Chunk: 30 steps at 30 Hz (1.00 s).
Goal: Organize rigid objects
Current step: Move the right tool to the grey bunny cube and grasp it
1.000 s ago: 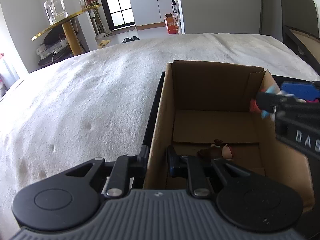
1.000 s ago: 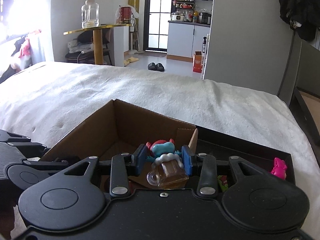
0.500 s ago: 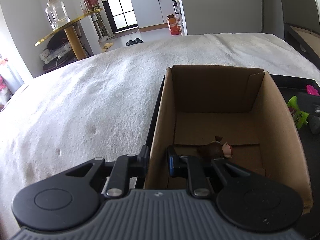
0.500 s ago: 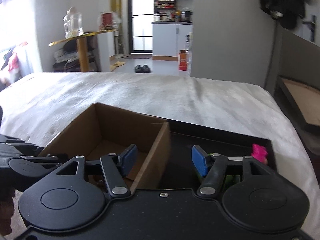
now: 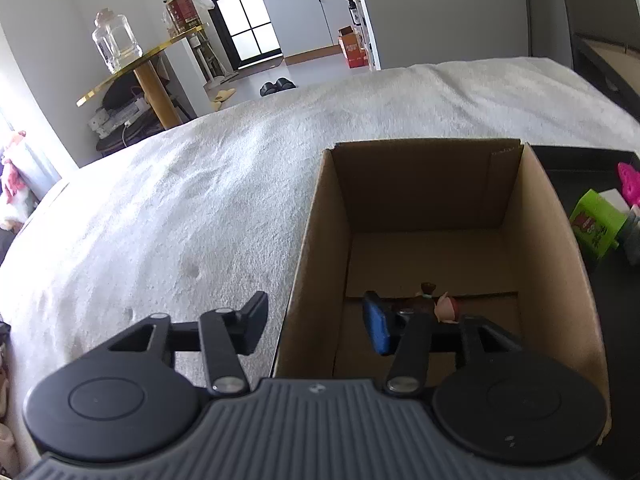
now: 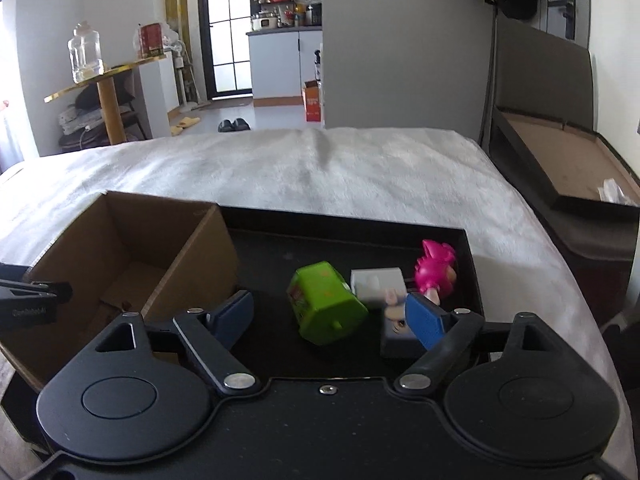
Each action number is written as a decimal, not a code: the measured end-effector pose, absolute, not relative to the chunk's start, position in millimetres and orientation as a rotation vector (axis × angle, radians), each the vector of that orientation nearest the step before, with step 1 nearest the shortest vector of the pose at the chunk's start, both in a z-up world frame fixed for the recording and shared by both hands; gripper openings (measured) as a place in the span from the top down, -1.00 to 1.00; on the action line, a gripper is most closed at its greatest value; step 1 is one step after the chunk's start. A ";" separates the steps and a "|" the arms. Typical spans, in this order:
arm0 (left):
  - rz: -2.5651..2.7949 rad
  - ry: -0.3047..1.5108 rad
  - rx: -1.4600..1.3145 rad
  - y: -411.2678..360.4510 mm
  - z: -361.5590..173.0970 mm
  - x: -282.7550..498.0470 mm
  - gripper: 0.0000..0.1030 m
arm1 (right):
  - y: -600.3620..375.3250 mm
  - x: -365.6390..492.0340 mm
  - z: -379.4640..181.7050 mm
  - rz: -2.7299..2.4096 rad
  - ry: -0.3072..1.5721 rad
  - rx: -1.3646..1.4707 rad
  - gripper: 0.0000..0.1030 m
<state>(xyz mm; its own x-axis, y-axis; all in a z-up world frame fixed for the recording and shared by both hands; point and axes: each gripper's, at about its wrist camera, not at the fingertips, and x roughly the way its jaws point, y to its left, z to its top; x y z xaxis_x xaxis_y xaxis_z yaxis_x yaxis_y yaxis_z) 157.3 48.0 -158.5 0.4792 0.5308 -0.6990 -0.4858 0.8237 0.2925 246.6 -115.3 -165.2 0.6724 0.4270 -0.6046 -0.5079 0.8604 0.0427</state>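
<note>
My left gripper (image 5: 316, 326) straddled the near left wall of the cardboard box (image 5: 536, 216), one finger outside over the white blanket (image 5: 200, 200) and the blue-padded one inside; its jaws were opening, and neither pad pressed on the wall between them. Down on the box floor, just beyond that inner finger, lay a small brown figurine (image 5: 428, 302) with a pinkish face, partly hidden by the gripper's linkage. My right gripper (image 6: 330, 314) hung above the black tray (image 6: 466, 248) that sits against the box's right side, its jaws also opening and holding nothing. Between and beyond its fingers lay a lime-green toy block (image 6: 324, 304) tipped on its side; just to the right of it stood a small white box (image 6: 376, 282), and touching that, a bright pink figurine (image 6: 436, 272) near the tray's right wall. A pale toy with a cartoon face (image 6: 394, 326) sat close behind the right blue pad, too blurred for me to make out properly. The left gripper's tip showed at the far left edge of the right wrist view, beside the box.
</note>
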 end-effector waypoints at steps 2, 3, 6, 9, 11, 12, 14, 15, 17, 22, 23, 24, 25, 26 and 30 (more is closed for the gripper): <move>0.621 0.878 0.066 46.3 -159.1 158.7 -0.15 | -118.7 249.3 -169.6 0.518 0.655 -0.137 -0.63; 0.621 0.880 0.071 45.3 -159.3 159.3 -0.23 | -122.1 249.7 -169.9 0.513 0.659 -0.134 -0.64; 0.623 0.878 0.092 41.3 -159.1 162.1 -0.38 | -129.2 253.3 -172.7 0.501 0.667 -0.126 -0.73; 0.629 0.880 0.101 38.4 -159.6 164.7 -0.49 | -134.9 257.0 -175.9 0.488 0.669 -0.121 -0.83; 0.627 0.886 0.109 36.3 -160.0 166.9 -0.50 | -138.4 260.5 -178.8 0.479 0.677 -0.116 -0.85; 0.627 0.887 0.114 35.2 -160.2 167.5 -0.51 | -140.0 262.2 -180.4 0.475 0.683 -0.112 -0.85; 0.623 0.882 0.118 32.5 -159.3 168.0 -0.53 | -142.0 265.5 -183.5 0.470 0.693 -0.106 -0.85; 0.618 0.878 0.117 30.7 -158.9 168.5 -0.57 | -142.6 266.6 -184.7 0.469 0.695 -0.105 -0.85; 0.608 0.880 0.126 27.7 -160.1 169.3 -0.61 | -144.3 270.1 -187.9 0.467 0.699 -0.105 -0.85; 0.616 0.898 0.147 25.0 -164.6 173.1 -0.63 | -148.5 278.0 -195.8 0.462 0.700 -0.089 -0.79; 0.620 0.898 0.149 25.3 -164.6 173.5 -0.63 | -148.0 280.5 -197.1 0.462 0.700 -0.090 -0.77; 0.624 0.898 0.152 25.5 -164.7 173.9 -0.63 | -147.7 283.0 -198.7 0.461 0.704 -0.089 -0.73; 0.625 0.900 0.154 25.2 -164.7 174.3 -0.63 | -147.2 286.1 -201.0 0.457 0.710 -0.088 -0.71; 0.626 0.904 0.157 25.0 -165.0 174.8 -0.63 | -147.1 288.8 -203.0 0.455 0.715 -0.086 -0.69; 0.625 0.912 0.179 22.9 -165.7 176.3 -0.64 | -144.3 299.6 -213.6 0.441 0.740 -0.092 -0.56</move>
<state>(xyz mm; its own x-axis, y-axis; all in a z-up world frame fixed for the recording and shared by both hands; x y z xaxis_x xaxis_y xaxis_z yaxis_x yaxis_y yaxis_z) 176.3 22.9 -165.7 0.4501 0.5756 -0.6828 -0.4290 0.8099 0.4000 299.6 -144.3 -213.6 0.6516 0.3563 -0.6697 -0.4202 0.9046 0.0725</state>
